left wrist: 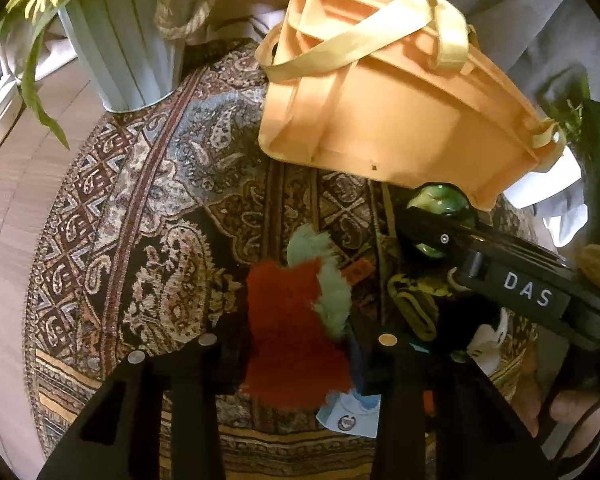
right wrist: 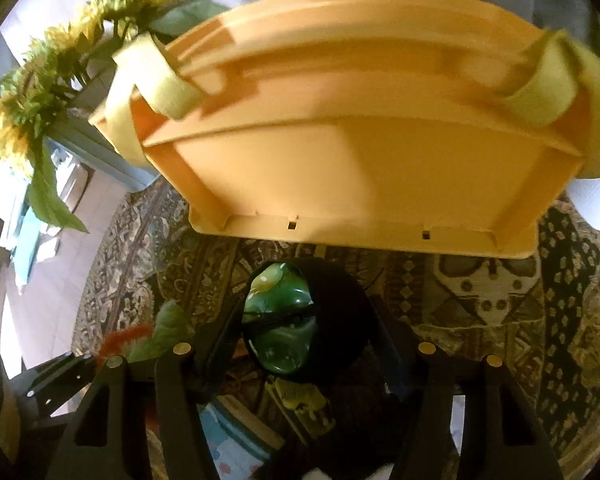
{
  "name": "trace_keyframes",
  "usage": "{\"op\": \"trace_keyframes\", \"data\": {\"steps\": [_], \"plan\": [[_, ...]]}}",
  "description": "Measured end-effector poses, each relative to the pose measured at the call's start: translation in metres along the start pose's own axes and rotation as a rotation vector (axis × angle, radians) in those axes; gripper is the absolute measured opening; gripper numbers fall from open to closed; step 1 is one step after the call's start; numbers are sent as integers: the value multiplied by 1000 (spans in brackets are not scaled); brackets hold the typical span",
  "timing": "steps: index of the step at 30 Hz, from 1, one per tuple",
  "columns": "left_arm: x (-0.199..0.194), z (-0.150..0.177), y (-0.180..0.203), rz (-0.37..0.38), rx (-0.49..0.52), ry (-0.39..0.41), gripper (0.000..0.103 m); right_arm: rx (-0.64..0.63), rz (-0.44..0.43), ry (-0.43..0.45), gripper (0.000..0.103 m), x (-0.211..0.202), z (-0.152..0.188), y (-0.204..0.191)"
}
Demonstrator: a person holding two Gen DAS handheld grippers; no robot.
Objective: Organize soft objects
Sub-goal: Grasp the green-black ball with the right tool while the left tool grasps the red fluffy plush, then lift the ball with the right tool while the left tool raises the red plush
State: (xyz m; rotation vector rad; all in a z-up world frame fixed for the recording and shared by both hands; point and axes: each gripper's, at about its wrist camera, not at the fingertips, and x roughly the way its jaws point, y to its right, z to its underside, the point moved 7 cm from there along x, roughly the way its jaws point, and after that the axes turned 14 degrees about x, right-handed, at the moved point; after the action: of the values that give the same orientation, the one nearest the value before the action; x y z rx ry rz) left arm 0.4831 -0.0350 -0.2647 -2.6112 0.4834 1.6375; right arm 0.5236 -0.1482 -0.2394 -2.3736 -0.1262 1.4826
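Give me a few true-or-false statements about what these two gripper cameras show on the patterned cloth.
1. The orange basket has yellow fabric handles. True.
2. A red and pale green fluffy toy lies between the left gripper fingers. True.
3. The vase holds red roses. False: yellow sunflowers.
4. The right gripper points at a blue ball. False: at a green-faced toy with a black hood.

We see our left gripper [left wrist: 296, 344] closed on a fluffy red and pale green toy [left wrist: 296, 320] lying on the patterned cloth [left wrist: 148, 208], while our right gripper [left wrist: 432, 224] reaches what looks like a green-faced figure [left wrist: 436, 200] just before the orange basket [left wrist: 396, 112], a ribbed vase [left wrist: 120, 44] behind.
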Motion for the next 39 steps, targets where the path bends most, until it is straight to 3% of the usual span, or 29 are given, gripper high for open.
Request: {"op": "trace_keyframes", "data": {"steps": [7,13,27,31,37,39], "plan": [[-17,-5,7,-9,25,50,35,44,-25,45,63,-27,-1,5],[-45,-16,13,-28,57,142,31,58,-34,116,63,-54,-5,3],[-103,-39,19,-50,84,370,6,36,-59,271,63,-116,-18,-15],[-116,-44,20,-58,95,426,5,28,-68,294,63,-123,-18,-18],[-113,-42,21,-42,104,412,9,20,-57,287,63,-121,-15,-19],[-106,-36,20,-25,104,378,31,10,-44,270,63,-114,-11,-19]]}}
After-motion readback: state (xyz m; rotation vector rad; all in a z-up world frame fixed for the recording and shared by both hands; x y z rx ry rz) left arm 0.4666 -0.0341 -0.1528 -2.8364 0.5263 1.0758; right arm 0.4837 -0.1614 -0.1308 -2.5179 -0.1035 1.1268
